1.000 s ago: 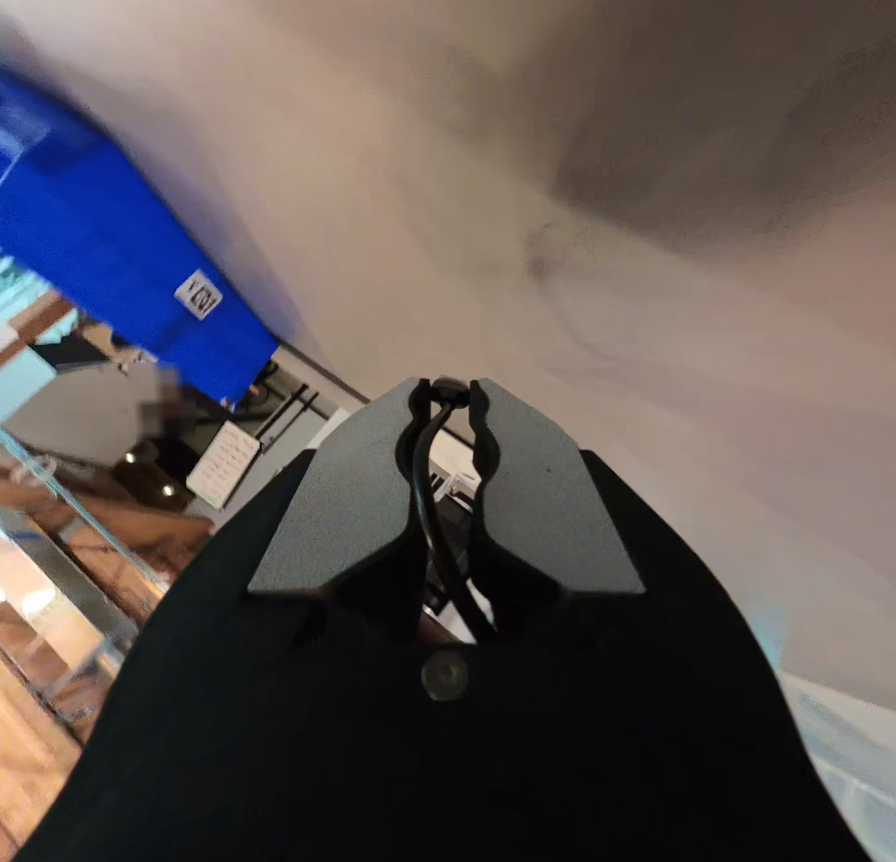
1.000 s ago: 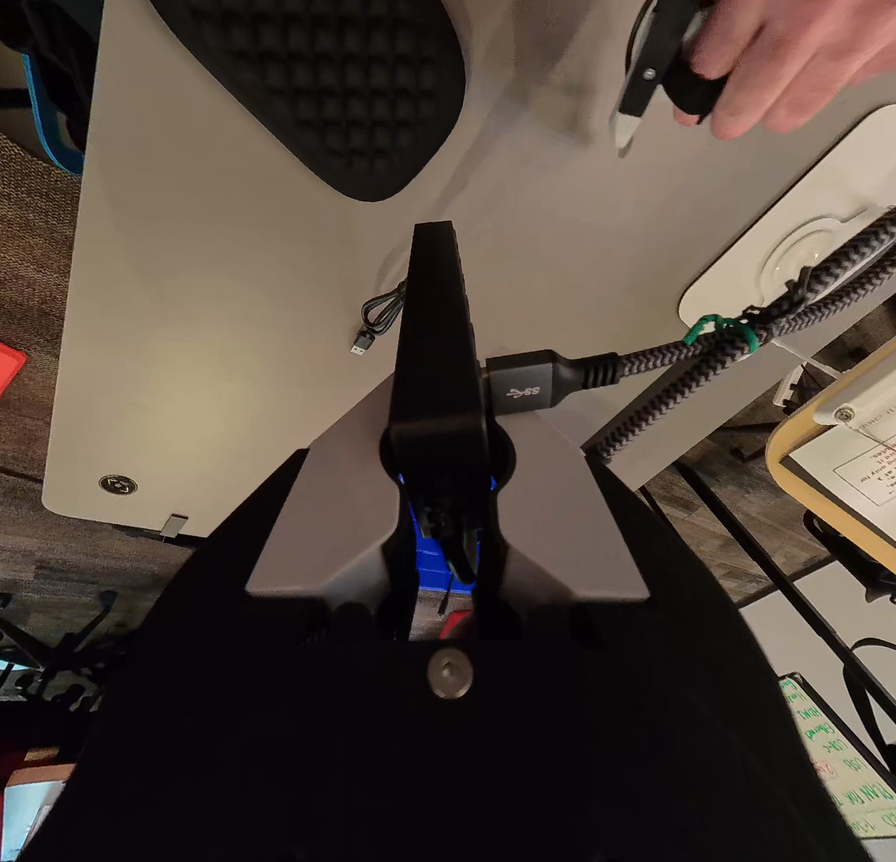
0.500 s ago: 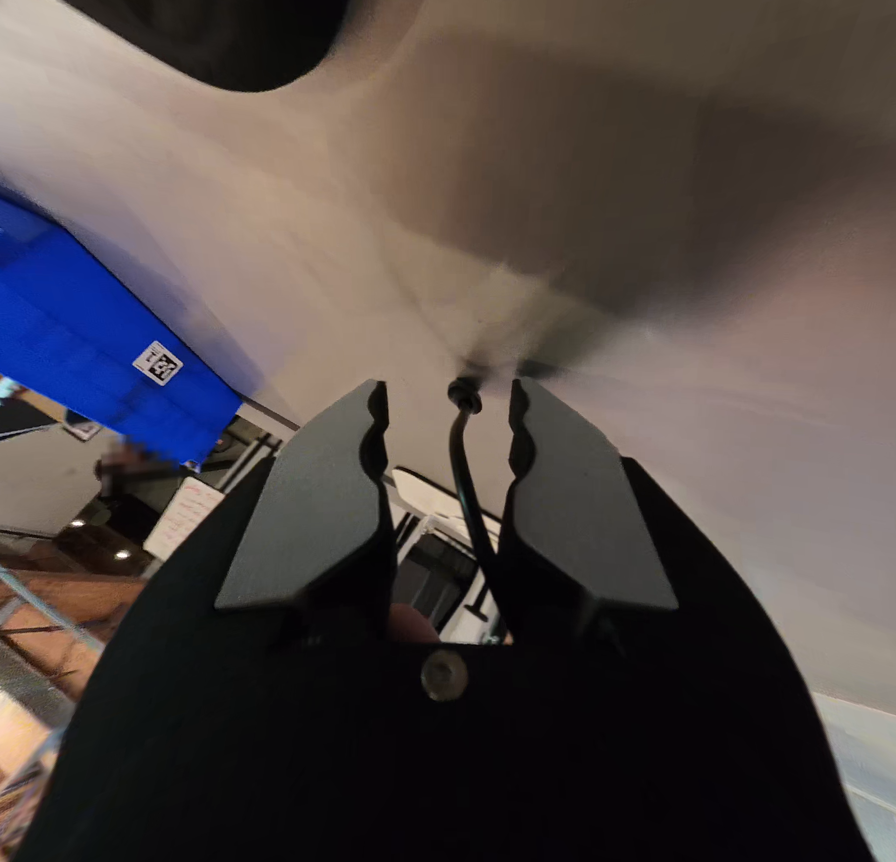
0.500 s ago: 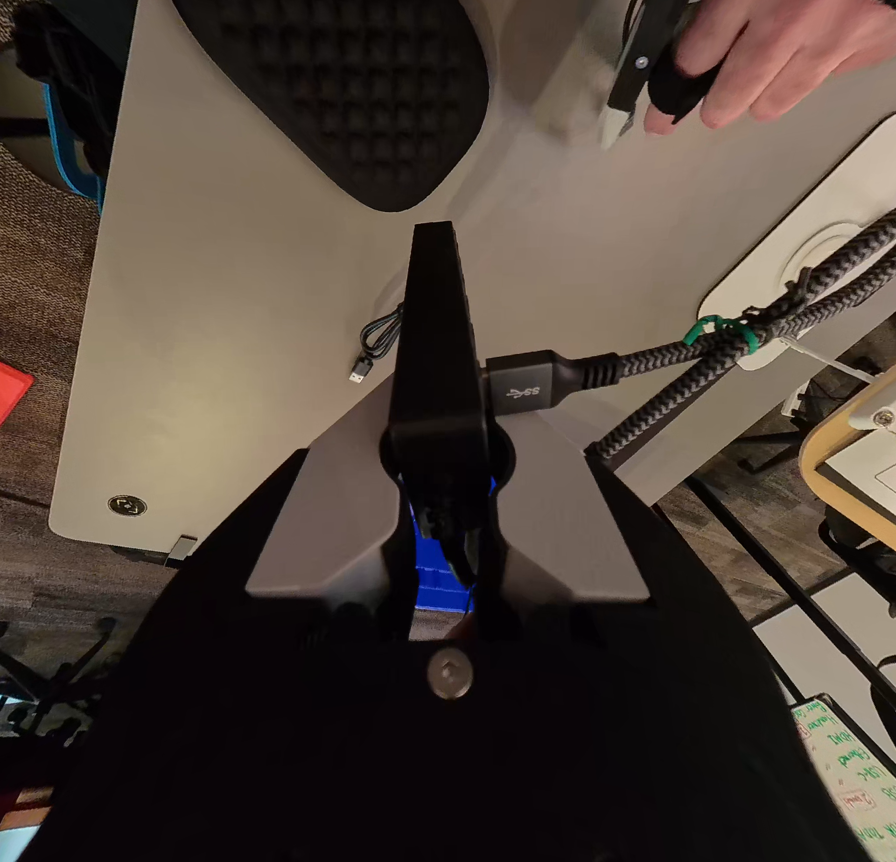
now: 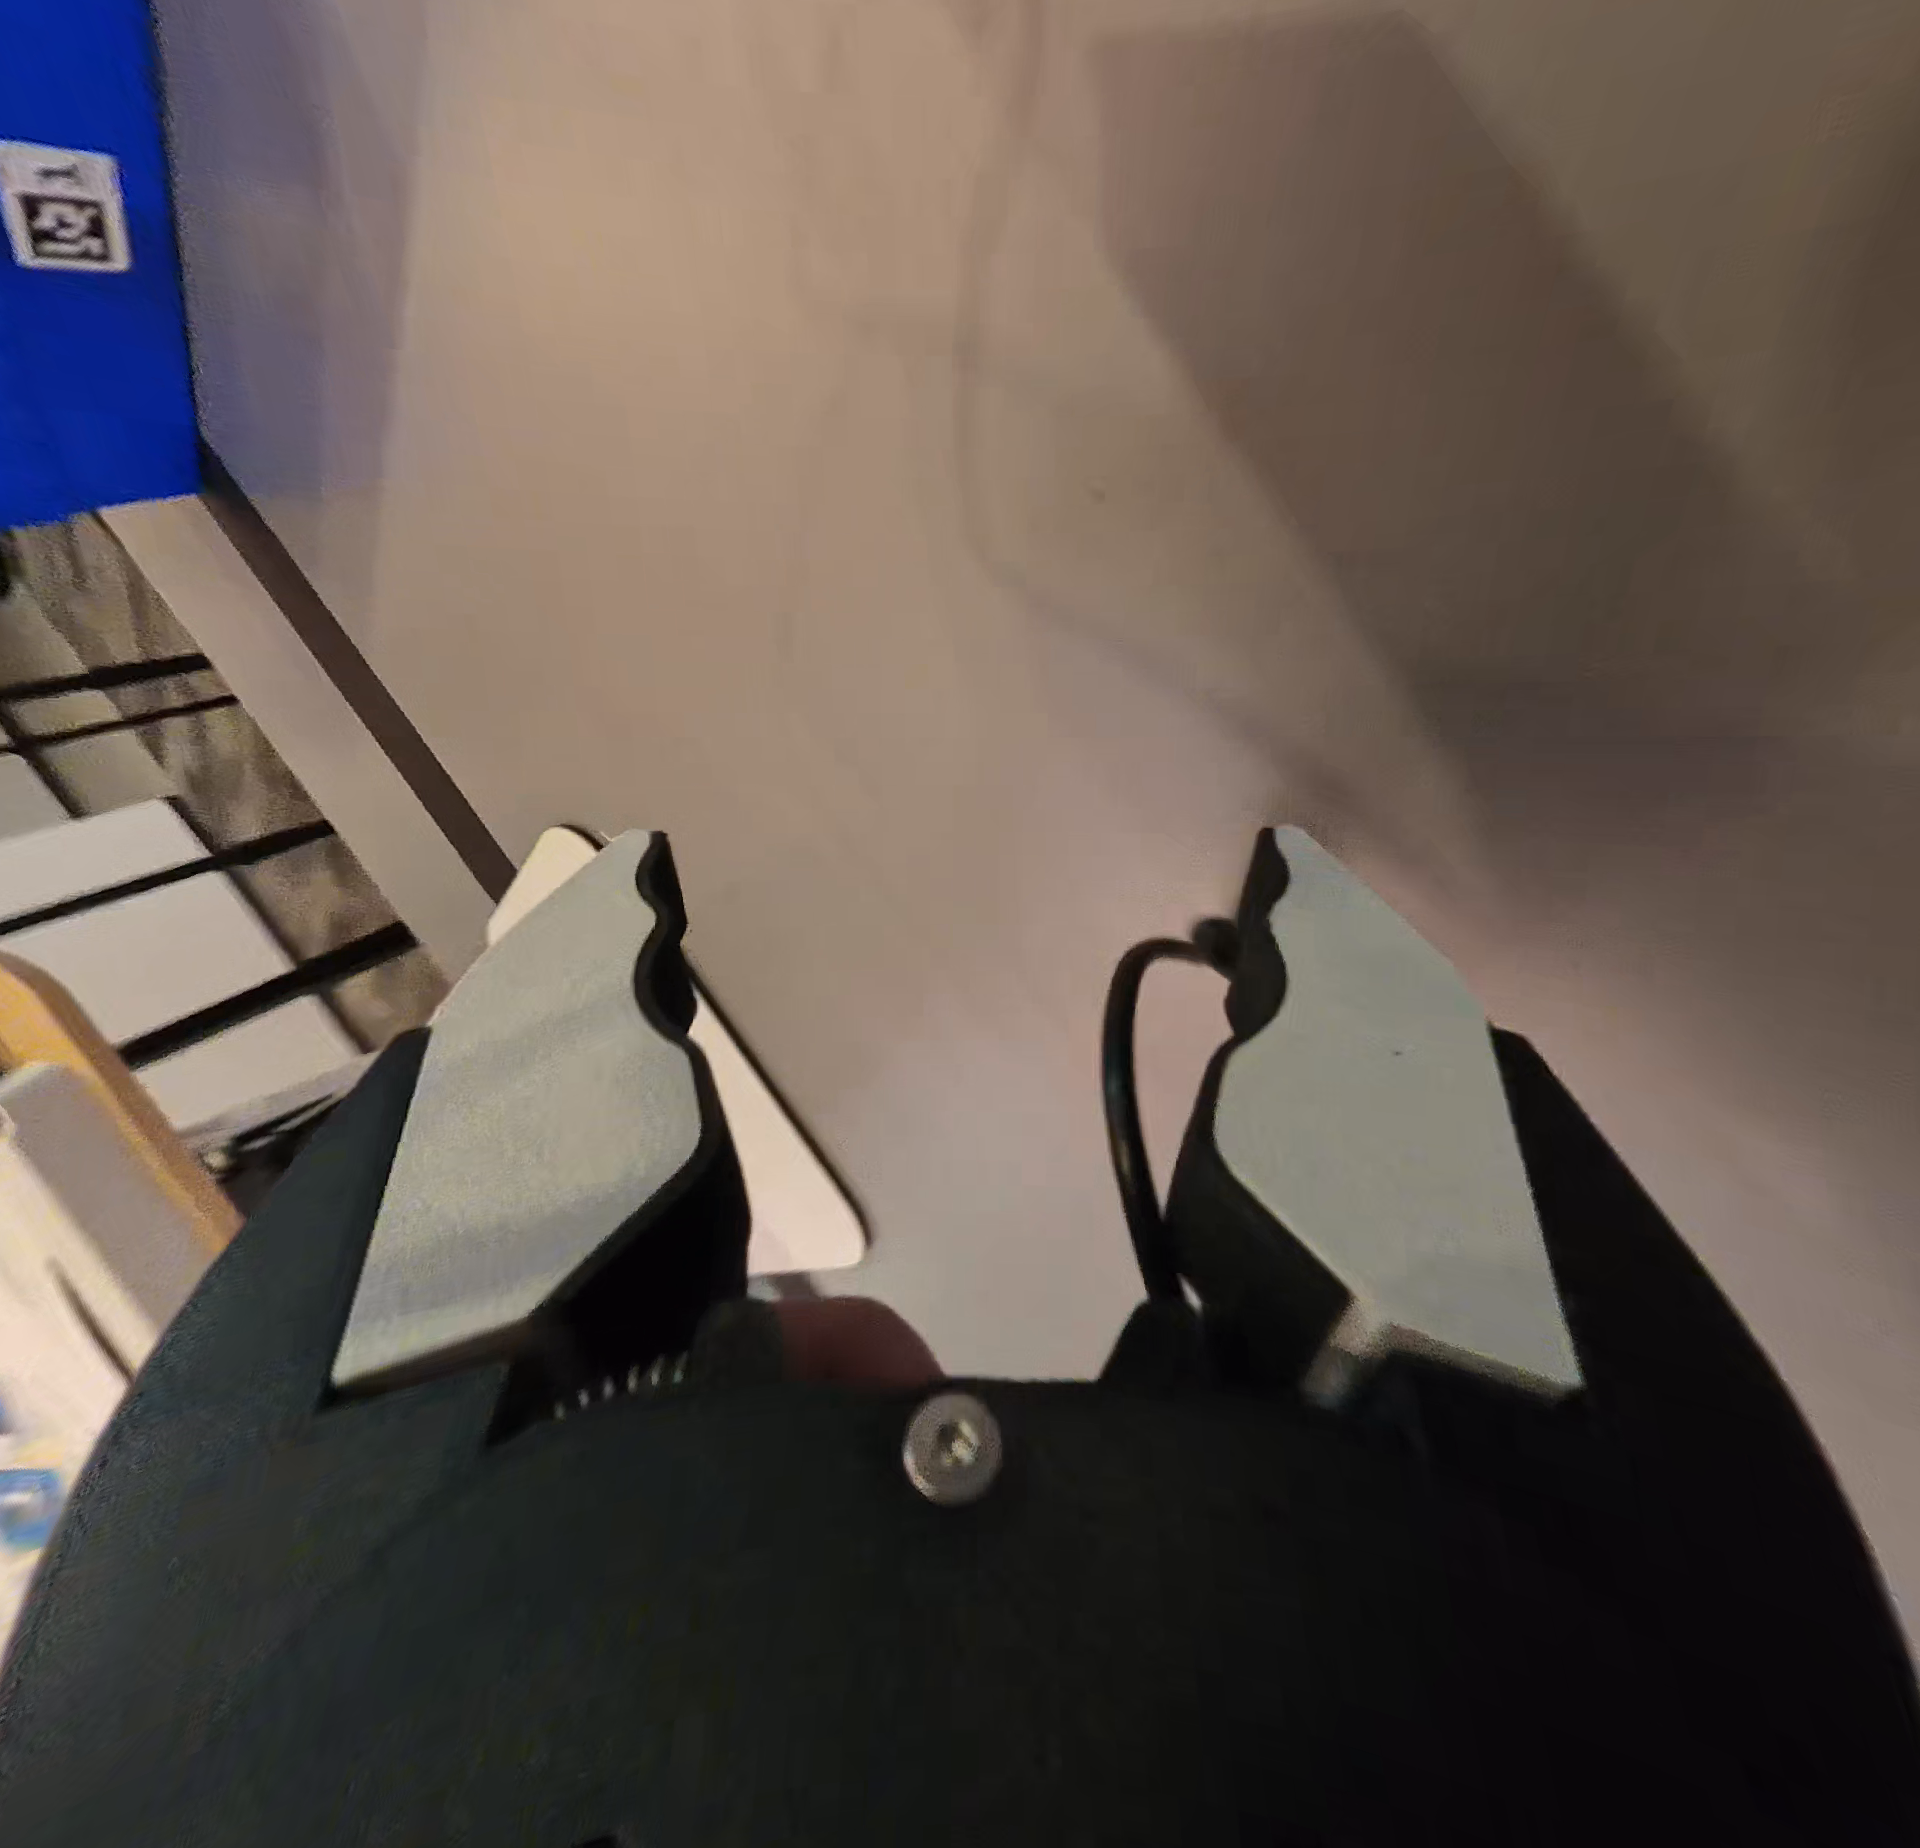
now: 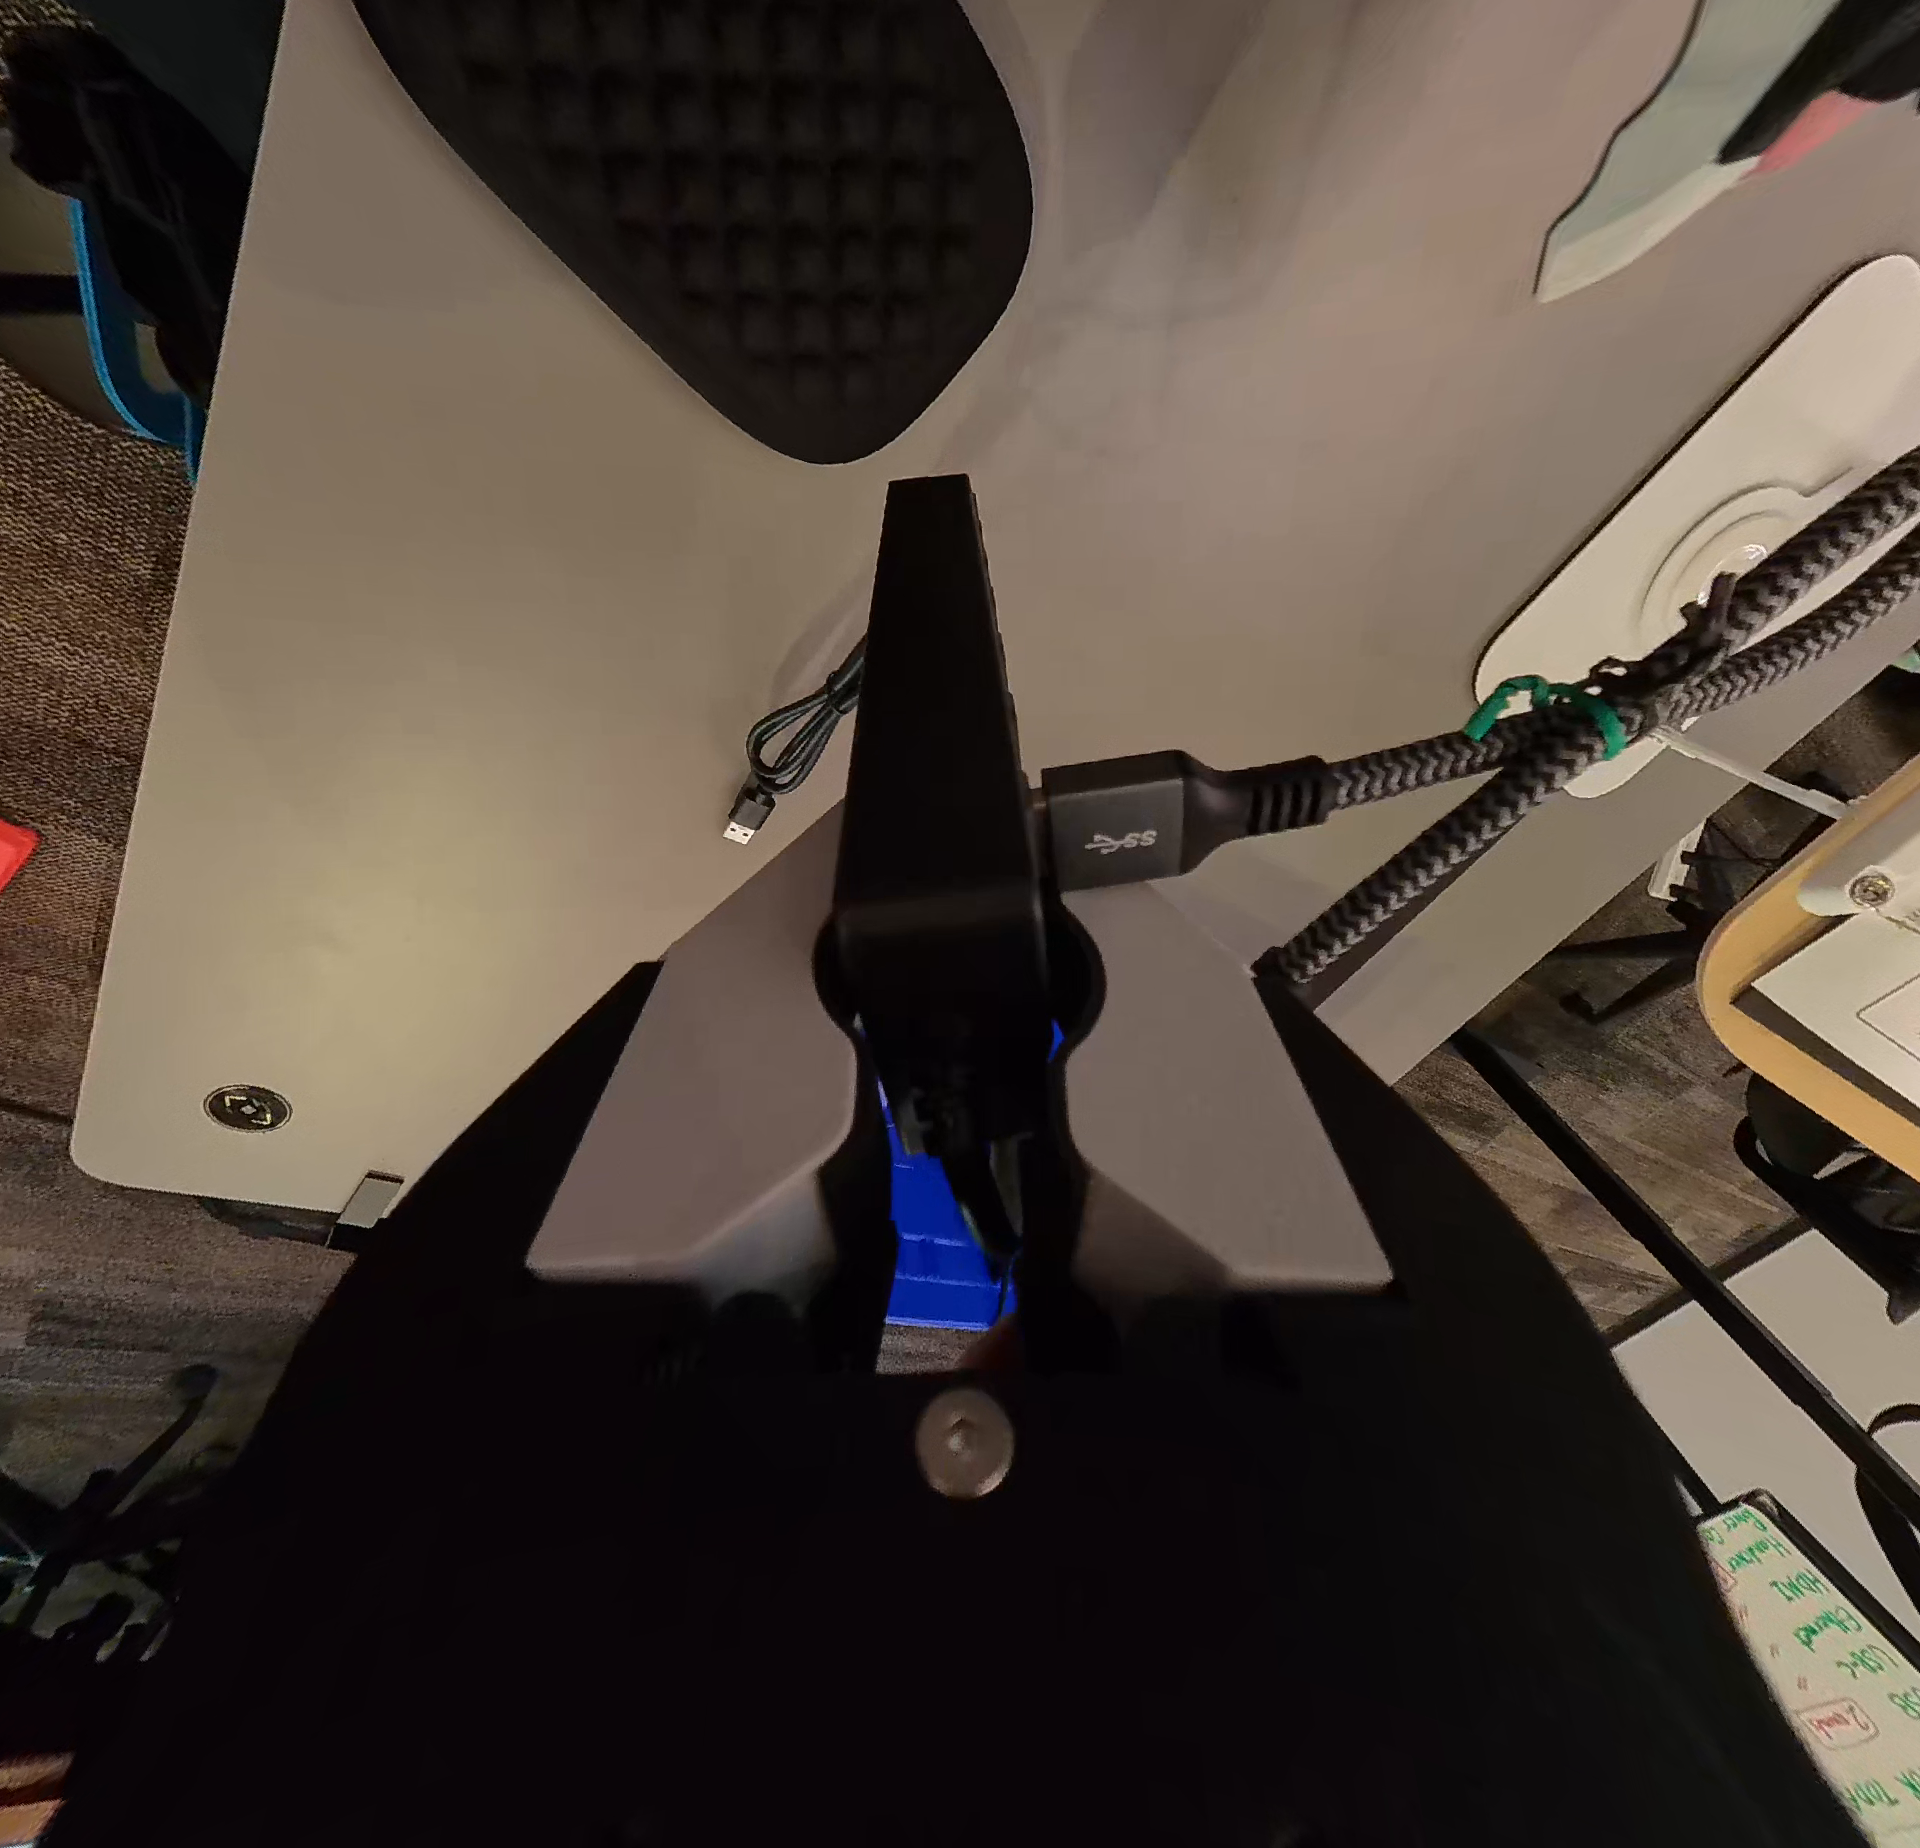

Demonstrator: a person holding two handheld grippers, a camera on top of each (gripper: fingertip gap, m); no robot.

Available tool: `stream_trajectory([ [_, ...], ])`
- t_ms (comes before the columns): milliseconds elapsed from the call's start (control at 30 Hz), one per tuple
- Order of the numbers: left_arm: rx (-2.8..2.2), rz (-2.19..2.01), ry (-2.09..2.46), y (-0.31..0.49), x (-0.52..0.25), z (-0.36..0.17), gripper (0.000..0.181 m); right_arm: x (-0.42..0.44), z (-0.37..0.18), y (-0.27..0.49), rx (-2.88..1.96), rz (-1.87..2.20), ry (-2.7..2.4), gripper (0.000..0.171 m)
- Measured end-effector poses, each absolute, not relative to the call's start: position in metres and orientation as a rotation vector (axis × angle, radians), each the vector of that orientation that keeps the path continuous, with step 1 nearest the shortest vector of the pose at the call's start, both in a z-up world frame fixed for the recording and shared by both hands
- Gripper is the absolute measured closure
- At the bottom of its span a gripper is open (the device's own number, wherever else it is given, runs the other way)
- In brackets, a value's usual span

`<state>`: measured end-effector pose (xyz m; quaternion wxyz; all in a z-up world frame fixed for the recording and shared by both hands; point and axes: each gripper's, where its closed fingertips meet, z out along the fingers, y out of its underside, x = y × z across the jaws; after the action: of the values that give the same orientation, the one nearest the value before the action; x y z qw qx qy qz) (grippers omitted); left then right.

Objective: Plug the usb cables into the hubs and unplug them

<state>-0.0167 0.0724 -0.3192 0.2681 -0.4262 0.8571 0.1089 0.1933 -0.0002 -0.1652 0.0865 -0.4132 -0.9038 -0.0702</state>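
My right gripper (image 6: 940, 925) is shut on a black USB hub (image 6: 930, 718) and holds it edge-up above the grey table (image 6: 468, 655). A grey USB plug (image 6: 1117, 827) on a braided cable (image 6: 1455, 759) sits in the hub's right side. My left gripper (image 5: 961, 842) is wide open above the table. A thin black cable (image 5: 1127, 1071) loops against its right finger only; the pads do not press on it. The left gripper shows blurred at the upper right of the right wrist view (image 6: 1683, 177).
A small coiled black USB cable (image 6: 790, 749) lies on the table left of the hub. A black textured pad (image 6: 707, 157) lies farther back. A white plate (image 6: 1662, 510) sits at the table's right edge, a blue bin (image 5: 83, 240) at the left view's edge.
My left jaws opened wide and let go of the thin black cable, which now rests on the right finger alone. The left gripper swung over the table. The right grasp is unchanged.
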Motion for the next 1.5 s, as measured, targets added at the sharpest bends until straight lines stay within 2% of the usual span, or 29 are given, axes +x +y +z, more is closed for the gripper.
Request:
stream_trajectory([
  [133, -1.422, -0.076, 2.170, 0.065, -0.006, -0.302, 0.083, 0.192, -0.165, -0.001, -1.235, -0.200, -2.683, 0.147],
  [233, -1.602, -0.412, 2.043, 0.054, 0.004, -0.296, 0.100, 0.192, -0.166, -0.002, -1.237, -0.195, -2.684, 0.148],
  [333, -1.811, -0.712, 1.822, 0.057, 0.012, -0.296, 0.109, 0.192, -0.166, -0.004, -1.237, -0.187, -2.685, 0.148],
  [533, -1.642, -0.518, 1.799, 0.080, -0.009, -0.280, 0.119, 0.192, -0.163, -0.007, -1.234, -0.167, -2.668, 0.147],
  [633, -1.489, -0.452, 1.945, 0.057, -0.028, -0.274, 0.126, 0.193, -0.163, -0.007, -1.234, -0.161, -2.661, 0.147],
  [900, -1.165, -0.123, 2.371, -0.015, -0.077, -0.350, 0.137, 0.186, -0.172, -0.007, -1.226, -0.146, -2.649, 0.147],
  [967, -1.076, -0.029, 2.424, -0.017, -0.083, -0.363, 0.144, 0.183, -0.175, -0.008, -1.226, -0.136, -2.646, 0.148],
  [1000, -1.060, -0.042, 2.414, -0.019, -0.081, -0.364, 0.154, 0.181, -0.177, -0.008, -1.227, -0.133, -2.644, 0.147],
  [1167, -1.064, -0.053, 2.424, -0.017, -0.077, -0.368, 0.168, 0.170, -0.189, -0.007, -1.260, -0.102, -2.611, 0.148],
  [1333, -1.258, -0.160, 2.347, -0.013, -0.066, -0.366, 0.174, 0.156, -0.206, 0.010, -1.333, -0.087, -2.421, 0.147],
  [1500, -1.555, -0.381, 2.234, -0.006, -0.059, -0.365, 0.174, 0.148, -0.230, 0.040, -1.337, -0.307, -2.134, 0.147],
])
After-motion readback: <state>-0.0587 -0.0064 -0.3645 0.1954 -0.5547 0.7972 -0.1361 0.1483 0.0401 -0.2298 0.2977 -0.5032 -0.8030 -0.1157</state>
